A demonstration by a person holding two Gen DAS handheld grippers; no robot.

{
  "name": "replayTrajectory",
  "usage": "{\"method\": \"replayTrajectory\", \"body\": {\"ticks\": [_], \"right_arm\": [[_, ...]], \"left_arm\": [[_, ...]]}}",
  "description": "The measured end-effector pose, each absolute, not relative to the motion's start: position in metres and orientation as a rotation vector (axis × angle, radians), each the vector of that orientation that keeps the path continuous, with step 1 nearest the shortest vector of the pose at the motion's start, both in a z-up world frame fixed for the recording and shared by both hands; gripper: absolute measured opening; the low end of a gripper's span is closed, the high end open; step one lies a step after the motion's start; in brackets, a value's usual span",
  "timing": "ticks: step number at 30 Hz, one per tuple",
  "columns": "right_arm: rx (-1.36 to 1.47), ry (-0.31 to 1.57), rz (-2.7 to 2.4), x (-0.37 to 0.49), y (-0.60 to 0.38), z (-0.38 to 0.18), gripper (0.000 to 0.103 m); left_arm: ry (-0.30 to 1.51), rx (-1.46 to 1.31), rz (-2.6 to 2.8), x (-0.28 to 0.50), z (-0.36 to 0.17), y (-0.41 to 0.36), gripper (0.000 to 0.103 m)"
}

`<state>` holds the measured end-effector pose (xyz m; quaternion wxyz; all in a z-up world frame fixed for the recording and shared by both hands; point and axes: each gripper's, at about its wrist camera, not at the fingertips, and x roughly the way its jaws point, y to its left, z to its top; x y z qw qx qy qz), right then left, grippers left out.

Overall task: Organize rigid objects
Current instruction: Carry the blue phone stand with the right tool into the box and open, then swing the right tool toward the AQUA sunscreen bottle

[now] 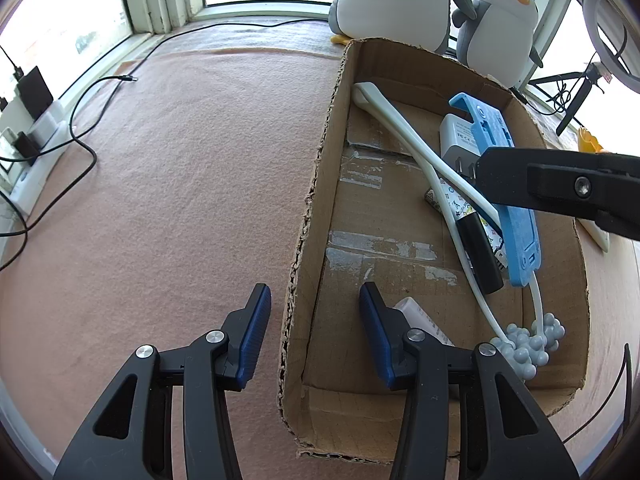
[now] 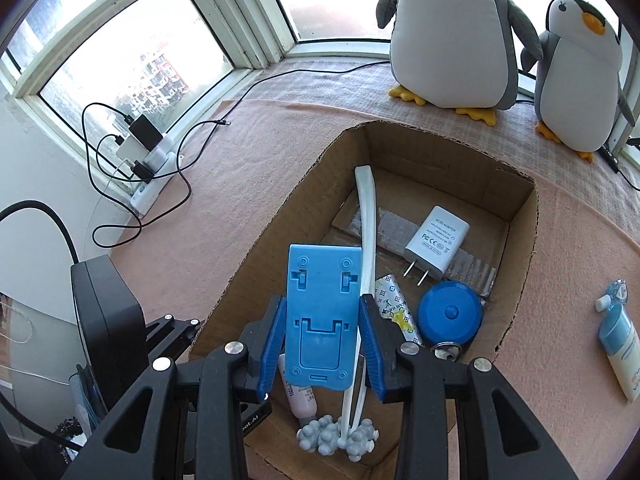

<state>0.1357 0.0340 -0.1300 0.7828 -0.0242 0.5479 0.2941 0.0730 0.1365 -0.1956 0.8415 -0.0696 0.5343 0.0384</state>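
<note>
The right wrist view alone shows the round blue tape measure [image 2: 450,316] and, out on the pink cloth [image 2: 260,152] to the right of the claw, a blue-and-white bottle [image 2: 620,352]. The left wrist view alone shows a black-handled item [image 1: 480,256] lying under the blue stand, and the side of the right claw's black body reaching in over the box. The blue phone stand [image 2: 320,320] is a flat rectangular plastic plate with 2 slotted clips near its far end, a U-shaped cut-out in the middle and small ringed circles at the corners. The right gripper [image 2: 322,304] is clenched on it, 1 blue pad against each long edge, so that the stand runs straight out ahead between the fingers, above the inside of the cardboard box [image 2: 240,280]. Below and just beyond the claw lie a long white massager with knobbed grey balls [image 2: 368,220], a white charger [image 2: 436,240] and a pink tube [image 2: 302,400]. The left gripper [image 1: 315,292] is released: its jaws stand apart astride the box's left wall, neither pad touching it. 2 plush penguins [image 2: 452,32] sit beyond the box.
</note>
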Motion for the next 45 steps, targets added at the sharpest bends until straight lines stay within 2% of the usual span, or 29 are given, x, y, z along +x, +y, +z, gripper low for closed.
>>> {"method": "replayTrajectory", "body": {"ticks": [26,41,42,45], "right_arm": [[-0.015,1.173,0.638,0.136,0.025,-0.126,0.036],[0.001,1.042,0.632,0.124,-0.058,-0.1,0.036],[0.005,1.032,0.631,0.124,-0.068,-0.1,0.037],[0.009,0.999,0.626,0.124,-0.097,-0.098,0.051]], "left_arm": [[1.127,-0.147,0.082,0.071,-0.196,0.138,0.045],[1.134,-0.129,0.089,0.073,-0.196,0.135,0.045],[1.135,-0.127,0.089,0.073,-0.196,0.135,0.045],[1.138,-0.122,0.09,0.074,-0.196,0.134,0.045]]}}
